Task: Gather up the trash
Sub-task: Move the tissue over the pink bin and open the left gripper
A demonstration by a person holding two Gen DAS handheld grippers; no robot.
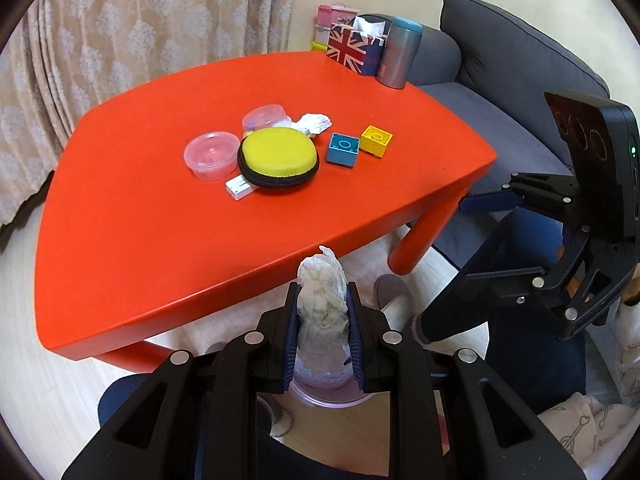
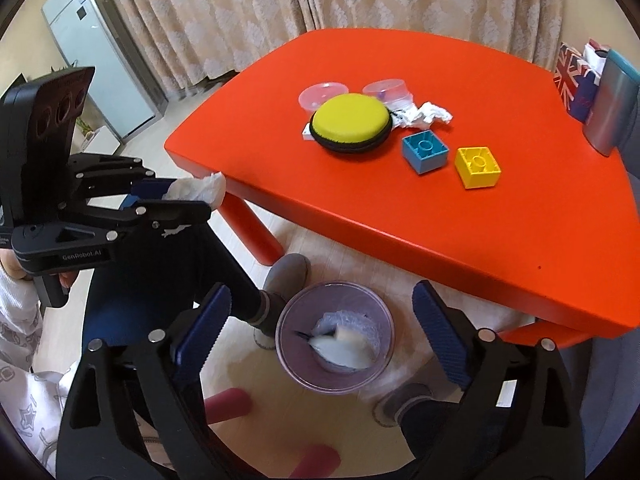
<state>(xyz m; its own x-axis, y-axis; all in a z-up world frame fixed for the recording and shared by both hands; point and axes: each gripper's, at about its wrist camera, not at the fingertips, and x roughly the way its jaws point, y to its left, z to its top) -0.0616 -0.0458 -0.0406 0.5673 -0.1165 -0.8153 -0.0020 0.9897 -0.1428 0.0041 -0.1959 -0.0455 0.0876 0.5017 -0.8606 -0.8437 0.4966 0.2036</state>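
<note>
My left gripper (image 1: 323,312) is shut on a crumpled white tissue (image 1: 323,300) and holds it off the near edge of the red table (image 1: 160,248), above the floor. It also shows in the right wrist view (image 2: 188,196), tissue (image 2: 198,191) sticking out. My right gripper (image 2: 320,320) is open and empty above a clear purple bin (image 2: 292,344) on the floor, where a white piece (image 2: 342,348) looks blurred inside. Another crumpled tissue (image 1: 314,123) lies on the table behind the yellow case (image 1: 278,162); it also shows in the right wrist view (image 2: 424,114).
On the table are two clear plastic tubs (image 1: 210,155), a white strip (image 1: 240,187), a blue block (image 1: 343,149), a yellow block (image 1: 376,140), a Union Jack tissue box (image 1: 352,50) and a grey tumbler (image 1: 400,54). A grey sofa (image 1: 512,60) stands behind. Slippered feet (image 2: 288,276) are near the bin.
</note>
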